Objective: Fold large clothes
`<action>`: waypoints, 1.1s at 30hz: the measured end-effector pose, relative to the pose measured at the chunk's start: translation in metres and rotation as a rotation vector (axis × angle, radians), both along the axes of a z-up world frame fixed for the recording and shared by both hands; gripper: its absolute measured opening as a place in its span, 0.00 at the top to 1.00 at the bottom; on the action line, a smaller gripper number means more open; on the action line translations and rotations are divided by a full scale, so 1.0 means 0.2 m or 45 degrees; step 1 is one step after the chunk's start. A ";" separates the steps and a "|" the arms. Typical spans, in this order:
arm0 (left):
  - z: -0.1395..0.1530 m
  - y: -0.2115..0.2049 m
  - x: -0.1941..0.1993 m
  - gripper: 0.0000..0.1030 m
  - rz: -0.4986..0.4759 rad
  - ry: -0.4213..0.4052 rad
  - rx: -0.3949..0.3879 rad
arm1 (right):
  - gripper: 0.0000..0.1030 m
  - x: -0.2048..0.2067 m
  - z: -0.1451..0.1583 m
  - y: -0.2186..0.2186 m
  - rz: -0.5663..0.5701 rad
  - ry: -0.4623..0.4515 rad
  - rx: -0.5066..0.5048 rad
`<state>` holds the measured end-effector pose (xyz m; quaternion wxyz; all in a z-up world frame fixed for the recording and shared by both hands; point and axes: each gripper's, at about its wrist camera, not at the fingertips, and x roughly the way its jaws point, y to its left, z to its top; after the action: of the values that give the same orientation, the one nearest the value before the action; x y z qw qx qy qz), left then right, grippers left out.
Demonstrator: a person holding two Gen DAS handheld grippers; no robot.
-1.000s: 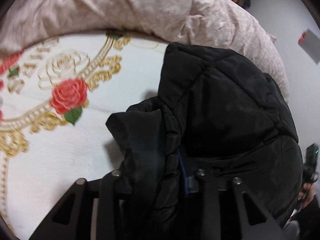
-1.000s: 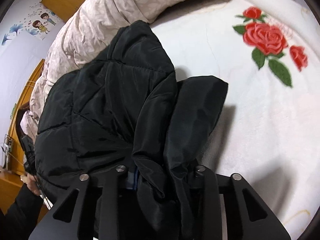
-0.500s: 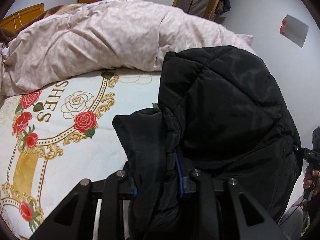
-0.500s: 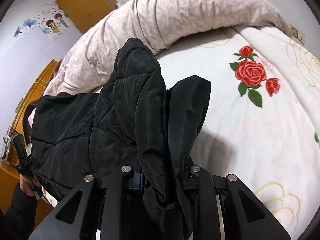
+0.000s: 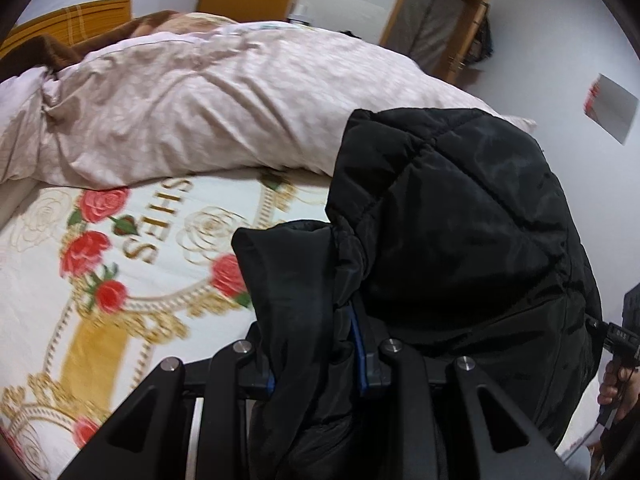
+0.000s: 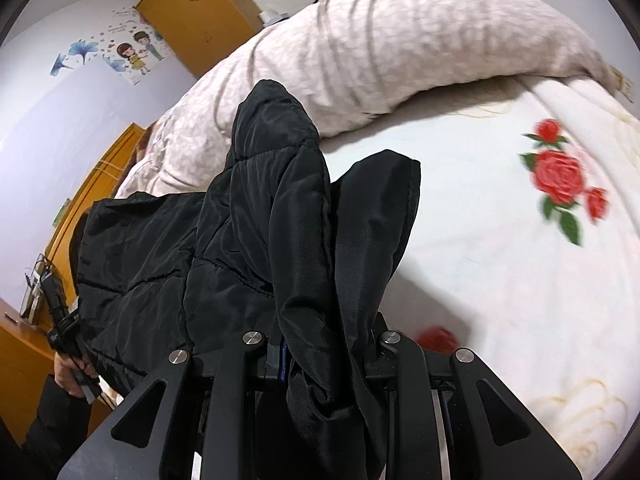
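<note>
2 grippers clench 1 black quilted jacket (image 5: pixel 460 232) above the bed (image 5: pixel 168 248): the left gripper (image 5: pixel 316 360) pinches bunched fabric at 6 o'clock, the right gripper (image 6: pixel 320 356) likewise. The pink duvet (image 6: pixel 380 52) lies at 12 o'clock.

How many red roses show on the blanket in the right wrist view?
3: a large rose, a small one above, another at its right. The jacket may hide more.
</note>
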<state>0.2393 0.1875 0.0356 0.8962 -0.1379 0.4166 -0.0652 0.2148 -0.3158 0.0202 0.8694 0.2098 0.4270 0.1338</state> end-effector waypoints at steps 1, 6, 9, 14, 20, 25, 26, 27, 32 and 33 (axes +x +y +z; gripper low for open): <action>-0.01 0.03 0.03 0.72 0.015 0.003 0.008 | 0.78 0.06 -0.01 0.06 0.017 -0.002 0.003; -0.10 0.28 0.24 0.72 0.093 0.022 0.048 | 0.77 0.32 -0.08 0.30 0.079 0.008 0.010; -0.20 0.40 0.37 0.72 0.133 0.048 0.059 | 0.77 0.46 -0.16 0.40 0.107 0.024 -0.008; -0.55 0.46 0.51 0.68 0.190 0.212 0.092 | 0.67 0.63 -0.46 0.47 0.076 0.202 -0.125; -0.65 0.55 0.42 0.44 0.307 0.202 0.076 | 0.40 0.58 -0.47 0.38 0.029 0.228 -0.100; -0.45 0.61 0.28 0.45 0.413 0.107 0.110 | 0.37 0.51 -0.28 0.39 -0.005 0.146 -0.211; -0.39 0.61 0.25 0.45 0.420 0.076 0.104 | 0.37 0.50 -0.22 0.41 -0.013 0.094 -0.254; -0.33 0.59 0.23 0.45 0.414 0.039 0.093 | 0.37 0.48 -0.20 0.41 -0.009 0.065 -0.276; -0.20 0.33 0.33 0.40 0.189 0.017 0.111 | 0.37 0.62 -0.17 0.60 0.096 0.003 -0.374; -0.23 0.27 0.38 0.40 0.136 0.038 0.138 | 0.38 0.66 -0.20 0.64 0.121 0.009 -0.386</action>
<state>0.3158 0.2421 -0.0105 0.8983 -0.1124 0.4248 0.0073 0.3478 -0.1874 -0.0188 0.8822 0.0560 0.4549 0.1081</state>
